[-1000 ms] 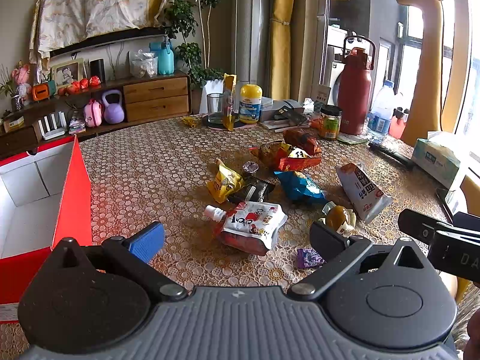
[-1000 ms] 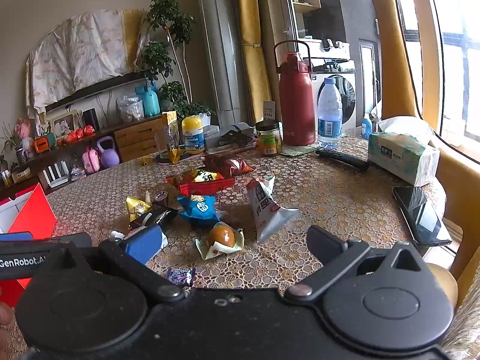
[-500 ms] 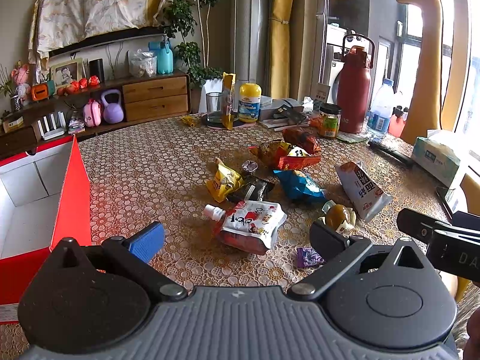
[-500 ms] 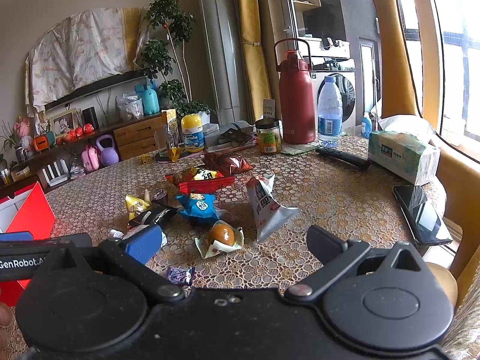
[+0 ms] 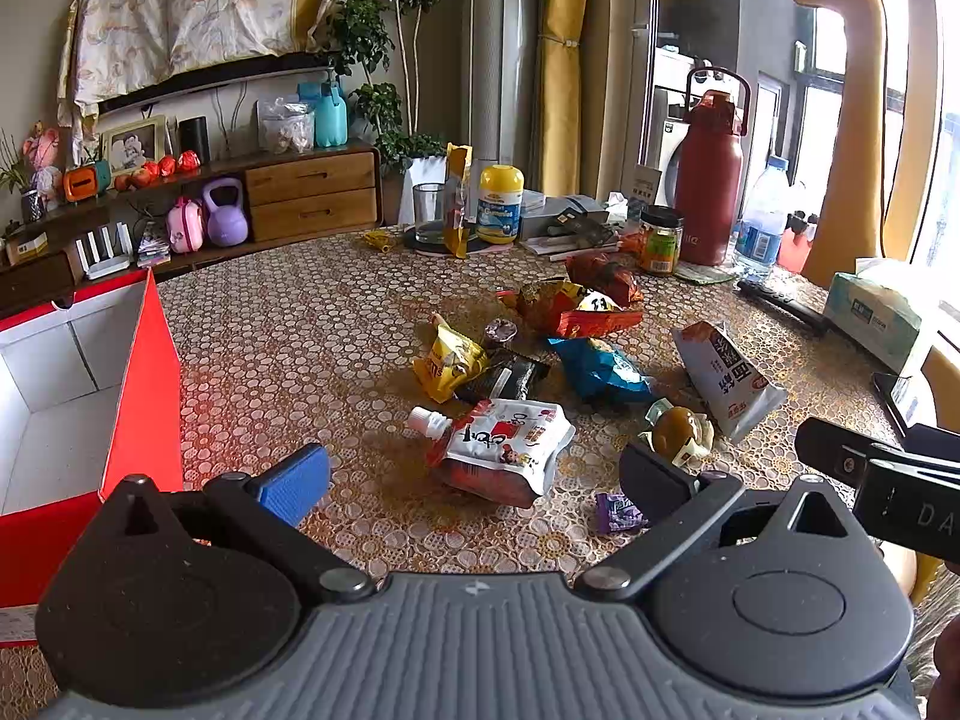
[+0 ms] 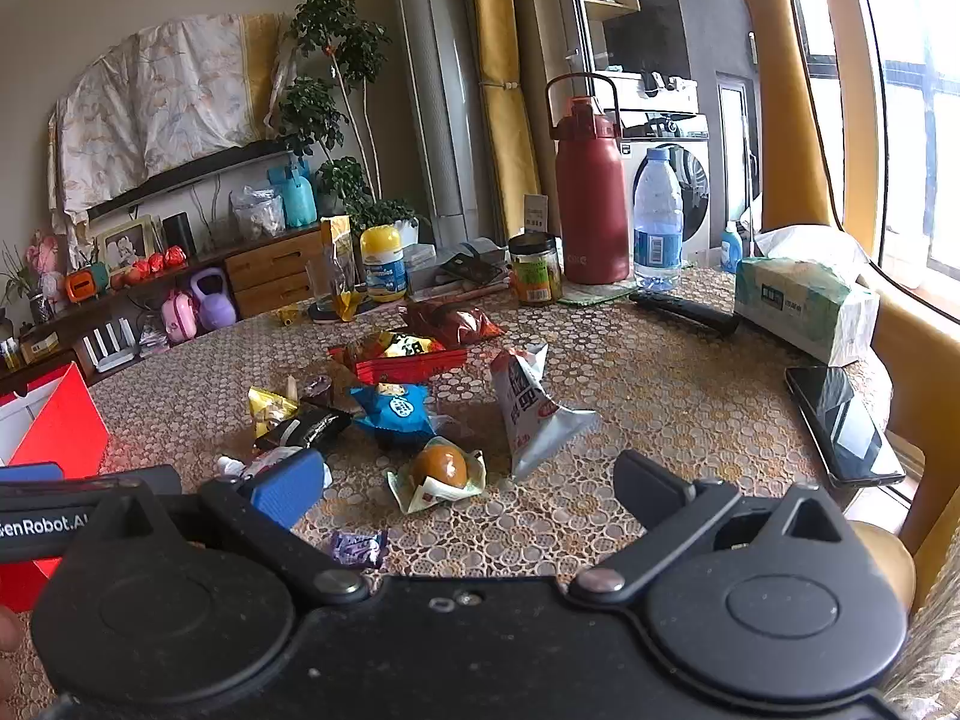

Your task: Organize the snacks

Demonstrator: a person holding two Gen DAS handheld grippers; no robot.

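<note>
Nothing on the table has shifted since a second ago; both grippers hold their hover at its near edge with only a slight drift of view. Left gripper [image 5: 474,468] has its jaws spread wide and empty, above the white spouted drink pouch with red print [image 5: 501,444], which lies flat on the gold lace-patterned tablecloth [image 5: 300,330]. Right gripper [image 6: 468,480] is likewise spread and holds nothing.

Taking the pouch as landmark: a small purple wrapped candy [image 5: 618,511] lies just nearer and to its right; a round brown bun in a clear wrapper [image 5: 678,432] sits to its right; a white and grey noodle packet [image 5: 726,384] lies beyond that. Behind the pouch are a black packet [image 5: 504,375], a yellow crinkled chip bag [image 5: 447,363], a blue snack bag [image 5: 600,369] and a red and orange bag [image 5: 570,312]. Well to its left stands an open red cardboard box with a white interior [image 5: 141,384], with no snacks visible inside.
</note>
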